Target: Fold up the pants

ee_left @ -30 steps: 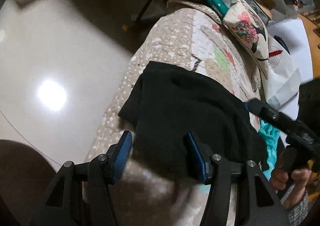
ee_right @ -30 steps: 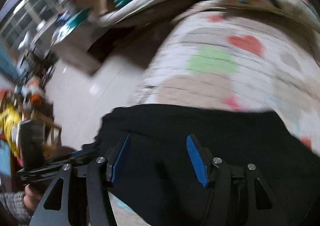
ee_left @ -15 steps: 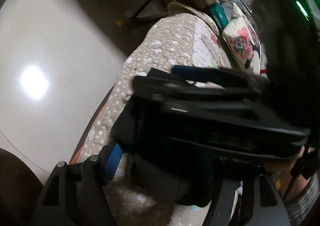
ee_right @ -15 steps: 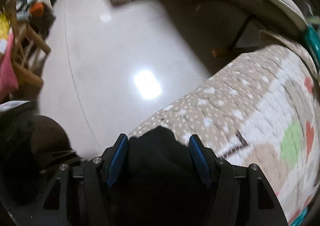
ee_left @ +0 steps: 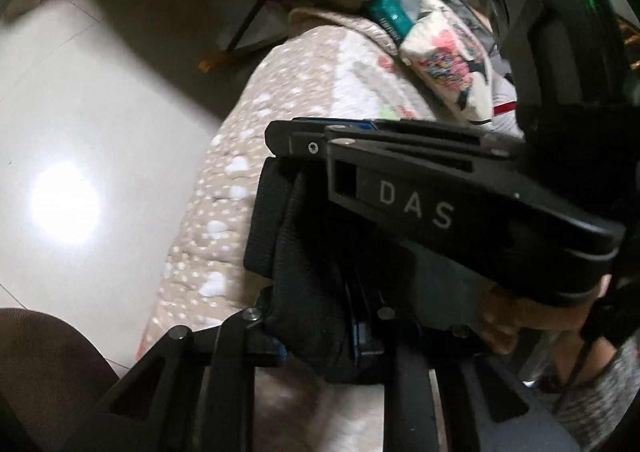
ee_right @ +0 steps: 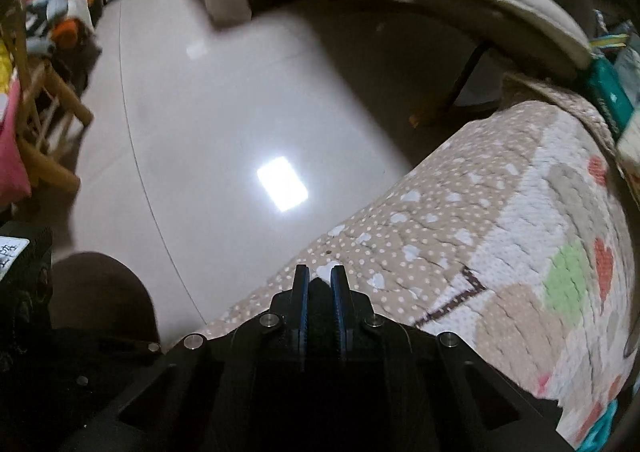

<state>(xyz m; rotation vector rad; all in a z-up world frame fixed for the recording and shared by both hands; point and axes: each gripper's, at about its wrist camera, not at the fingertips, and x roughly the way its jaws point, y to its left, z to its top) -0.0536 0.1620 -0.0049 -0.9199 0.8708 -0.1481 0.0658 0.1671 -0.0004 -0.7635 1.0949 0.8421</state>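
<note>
Pants (ee_left: 304, 292), black and bunched, sit at the near edge of the dotted quilt (ee_left: 224, 188), pinched by both tools. The left gripper (ee_left: 320, 336) clamps the thick fold; the right gripper (ee_right: 320, 304) nips a sliver just above it (crossing over). A tug could slip that thin bite.

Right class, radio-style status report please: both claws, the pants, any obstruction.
Left claw shut on black pants. Right claw shut on the same pants. Right tool crosses the left view; quilt below.
</note>
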